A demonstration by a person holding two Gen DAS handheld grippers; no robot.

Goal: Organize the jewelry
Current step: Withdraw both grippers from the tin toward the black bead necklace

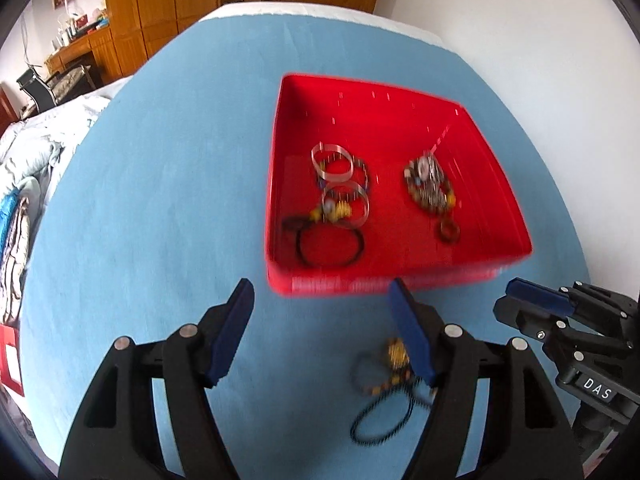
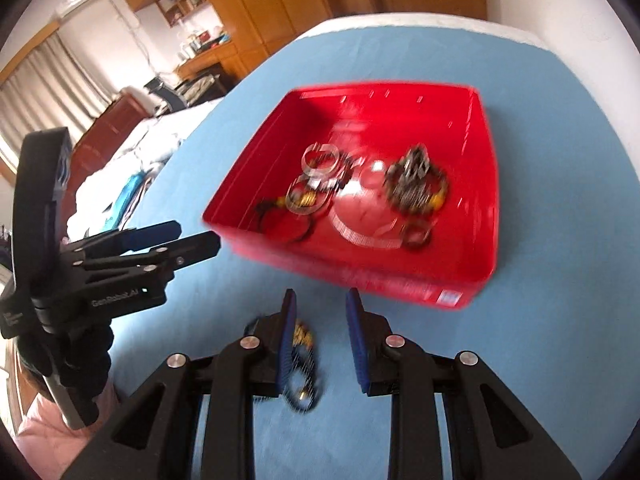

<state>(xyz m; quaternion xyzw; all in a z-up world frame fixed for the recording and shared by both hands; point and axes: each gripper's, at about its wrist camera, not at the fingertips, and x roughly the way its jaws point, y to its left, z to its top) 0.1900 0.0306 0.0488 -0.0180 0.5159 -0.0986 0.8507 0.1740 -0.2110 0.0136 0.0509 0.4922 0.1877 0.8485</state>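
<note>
A red plastic box (image 1: 276, 160) (image 2: 486, 168) stands on the blue cloth. It holds clear bangles (image 1: 332, 164) (image 2: 320, 160), a black cord loop (image 1: 330, 246), a metal and bead cluster (image 1: 430, 184) (image 2: 416, 184) and a brown ring (image 1: 448, 232) (image 2: 416, 236). A dark cord necklace with yellow beads (image 1: 384, 380) (image 2: 302, 360) lies on the cloth in front of the box. My left gripper (image 1: 319, 286) (image 2: 198, 234) hovers over it, open wide, its right finger beside the necklace. My right gripper (image 2: 320, 296) (image 1: 504, 296) is narrowly open, with nothing pressed between its pads.
The blue cloth (image 1: 140, 220) covers a table whose white edge shows at the back. A bed with a rumpled quilt (image 1: 36, 152) lies to the left, with wooden cupboards (image 1: 160, 0) and a desk behind. A pink sleeve (image 2: 40, 420) is at the lower left.
</note>
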